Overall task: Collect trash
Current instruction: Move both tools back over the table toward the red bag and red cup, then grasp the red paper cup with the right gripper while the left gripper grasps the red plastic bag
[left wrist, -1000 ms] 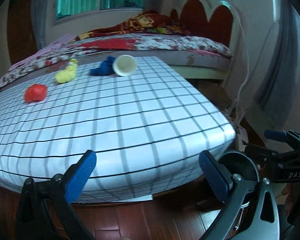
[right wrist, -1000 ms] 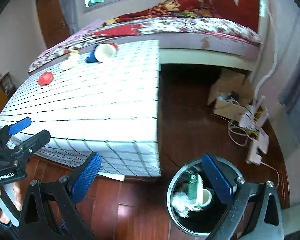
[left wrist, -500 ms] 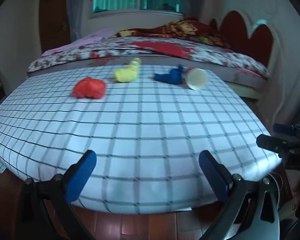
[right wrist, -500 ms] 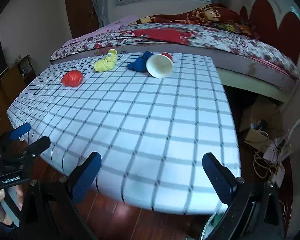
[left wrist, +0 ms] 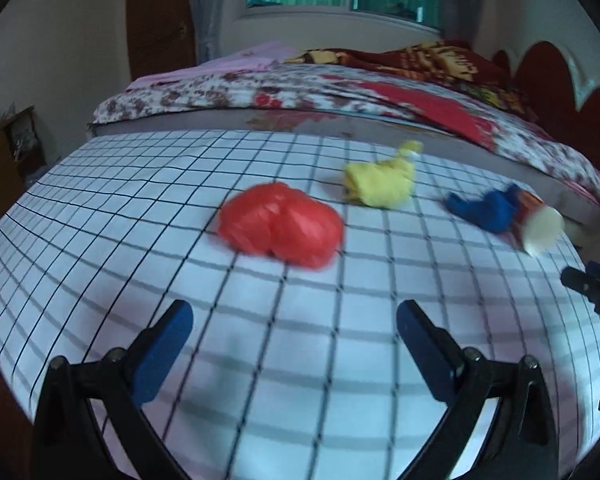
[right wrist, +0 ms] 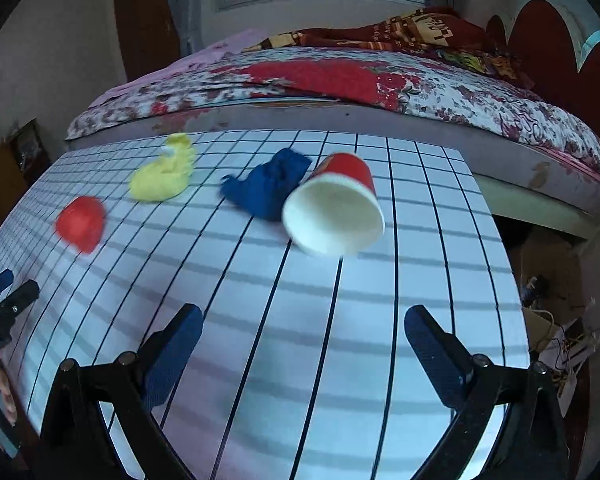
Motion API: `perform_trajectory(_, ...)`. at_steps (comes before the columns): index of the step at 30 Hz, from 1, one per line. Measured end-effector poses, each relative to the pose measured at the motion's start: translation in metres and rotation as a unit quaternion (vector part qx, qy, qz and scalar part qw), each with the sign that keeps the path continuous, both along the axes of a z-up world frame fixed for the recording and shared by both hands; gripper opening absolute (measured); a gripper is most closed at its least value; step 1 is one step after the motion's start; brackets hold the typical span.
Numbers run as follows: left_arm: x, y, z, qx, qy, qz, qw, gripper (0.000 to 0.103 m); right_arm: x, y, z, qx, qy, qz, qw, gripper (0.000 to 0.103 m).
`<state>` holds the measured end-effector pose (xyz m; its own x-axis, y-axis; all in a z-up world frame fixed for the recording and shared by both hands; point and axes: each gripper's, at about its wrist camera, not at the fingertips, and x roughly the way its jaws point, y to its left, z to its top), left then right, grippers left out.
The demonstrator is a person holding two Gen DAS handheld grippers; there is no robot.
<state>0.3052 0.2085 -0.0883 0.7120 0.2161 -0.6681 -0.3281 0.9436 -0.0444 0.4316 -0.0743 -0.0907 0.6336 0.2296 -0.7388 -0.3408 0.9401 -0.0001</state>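
— Trash everywhere on the checked table [right wrist: 380, 320]. What have you got?

— Four pieces. I'll take the red paper cup [right wrist: 334, 210] as my mark: it lies on its side near the table's far right corner, white open mouth turned toward my right gripper [right wrist: 302, 344], red outside facing the bed [right wrist: 440, 92].

— And around it?

— A crumpled blue wad [right wrist: 266, 186] sits touching the cup's left side. Further left of the cup, a yellow wad [right wrist: 164, 176], and beyond that, farthest from the cup, a red crumpled bag [left wrist: 280, 224], glossy and wrinkled, a bit blurred.

— Your tools?

— Both spread wide, nothing between the blue pads. My right gripper hangs over the table straight in front of the cup's mouth, clear tablecloth between. My left gripper [left wrist: 292, 338] is lined up on the red bag, well left of the cup, also with bare cloth in front.

— Anything in the way?

— For the cup, only the blue wad pressed against it. Behind the cup runs the bed with its floral cover.
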Motion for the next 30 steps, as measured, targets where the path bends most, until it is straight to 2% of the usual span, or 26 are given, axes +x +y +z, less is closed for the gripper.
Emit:
perform_trajectory(9, 0.07, 0.027, -0.011, -0.016, 0.023, 0.007, 0.9996, 0.102, 0.059, 0.006, -0.011, 0.019, 0.022, -0.003, 1.0, 0.102)
perform_trajectory(14, 0.094, 0.032, -0.018, -0.01, 0.058, 0.016, 0.9981, 0.1, 0.077, 0.006, -0.013, 0.019, 0.025, -0.007, 0.999, 0.102)
perform_trajectory(17, 0.096, 0.033, -0.022, -0.004, 0.062, 0.015, 0.9979, 0.089, 0.08, 0.005, -0.015, 0.022, 0.025, -0.006, 0.999, 0.1)
perform_trajectory(18, 0.095, 0.034, -0.023, -0.009, 0.063, 0.01, 0.9979, 0.077, 0.08, 0.005, -0.015, 0.023, 0.028, -0.002, 0.999, 0.09)
perform_trajectory(19, 0.093, 0.035, -0.025, -0.018, 0.063, 0.005, 0.9979, 0.061, 0.079, 0.005, -0.016, 0.027, 0.031, 0.002, 0.999, 0.074)
perform_trajectory(22, 0.087, 0.039, -0.025, -0.031, 0.053, -0.004, 0.9981, 0.046, 0.073, 0.005, -0.014, 0.026, 0.026, 0.004, 0.999, 0.069)
perform_trajectory(23, 0.085, 0.039, -0.025, -0.032, 0.051, -0.006, 0.9982, 0.044, 0.071, 0.006, -0.014, 0.023, 0.025, 0.005, 0.999, 0.069)
perform_trajectory(25, 0.077, 0.036, -0.02, -0.03, 0.041, -0.014, 0.9986, 0.04, 0.065, 0.007, -0.01, 0.015, 0.015, 0.011, 1.0, 0.056)
perform_trajectory(27, 0.067, 0.029, -0.015, -0.022, 0.029, -0.022, 0.9991, 0.039, 0.058, 0.006, -0.007, 0.014, 0.011, 0.019, 1.0, 0.05)
perform_trajectory(30, 0.049, 0.015, -0.005, -0.006, 0.01, -0.036, 0.9993, 0.039, 0.043, 0.004, -0.001, 0.012, 0.0, 0.031, 0.999, 0.046)
